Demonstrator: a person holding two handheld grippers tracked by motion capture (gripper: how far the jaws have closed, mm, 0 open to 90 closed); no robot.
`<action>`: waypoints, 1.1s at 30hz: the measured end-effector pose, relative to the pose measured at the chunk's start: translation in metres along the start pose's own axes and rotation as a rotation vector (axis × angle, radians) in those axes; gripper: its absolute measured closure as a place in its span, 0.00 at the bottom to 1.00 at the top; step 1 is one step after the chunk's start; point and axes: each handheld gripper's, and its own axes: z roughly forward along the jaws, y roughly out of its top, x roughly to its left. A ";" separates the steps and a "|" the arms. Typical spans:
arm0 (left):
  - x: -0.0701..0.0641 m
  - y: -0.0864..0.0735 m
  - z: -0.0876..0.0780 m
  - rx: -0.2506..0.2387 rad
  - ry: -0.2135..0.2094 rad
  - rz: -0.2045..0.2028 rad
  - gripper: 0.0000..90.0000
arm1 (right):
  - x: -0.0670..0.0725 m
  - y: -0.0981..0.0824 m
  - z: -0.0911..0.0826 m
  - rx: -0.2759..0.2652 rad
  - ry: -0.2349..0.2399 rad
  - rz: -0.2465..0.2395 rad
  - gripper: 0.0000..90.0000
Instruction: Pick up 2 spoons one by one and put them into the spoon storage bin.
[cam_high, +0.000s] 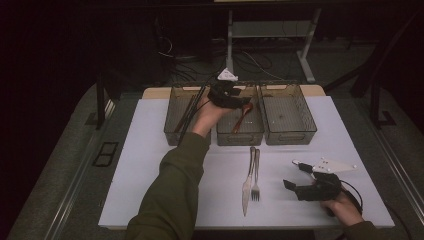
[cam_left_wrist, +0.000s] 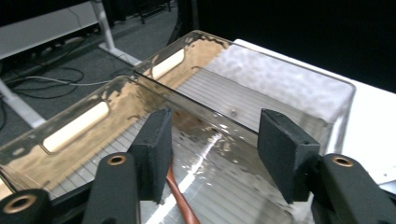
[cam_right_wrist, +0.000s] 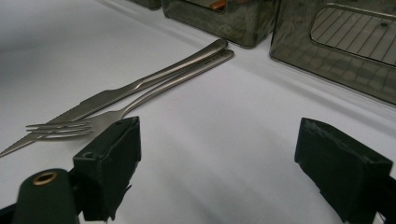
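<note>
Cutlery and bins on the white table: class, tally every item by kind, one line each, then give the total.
Bins: 3
Chopsticks: 1 pair, in the left bin
Spoons: 1, in the middle bin
Knives: 1
Forks: 1
Total: 7 items

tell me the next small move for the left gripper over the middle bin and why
Probably lift the left gripper up and back out of the middle bin. Its jaws stand apart with nothing pinched, and the brown spoon already lies on the bin floor below them. The fork and knife wait on the table near the open right gripper.
</note>
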 end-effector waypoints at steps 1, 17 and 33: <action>-0.002 -0.002 -0.003 -0.001 -0.005 0.000 0.47 | 0.000 0.000 0.000 0.000 -0.001 0.000 0.16; -0.037 -0.054 -0.058 0.015 -0.049 0.008 0.37 | 0.000 -0.001 -0.004 0.008 -0.008 0.000 0.16; -0.063 -0.127 -0.122 0.001 -0.035 -0.021 0.29 | -0.003 0.000 0.000 0.011 0.011 0.010 0.16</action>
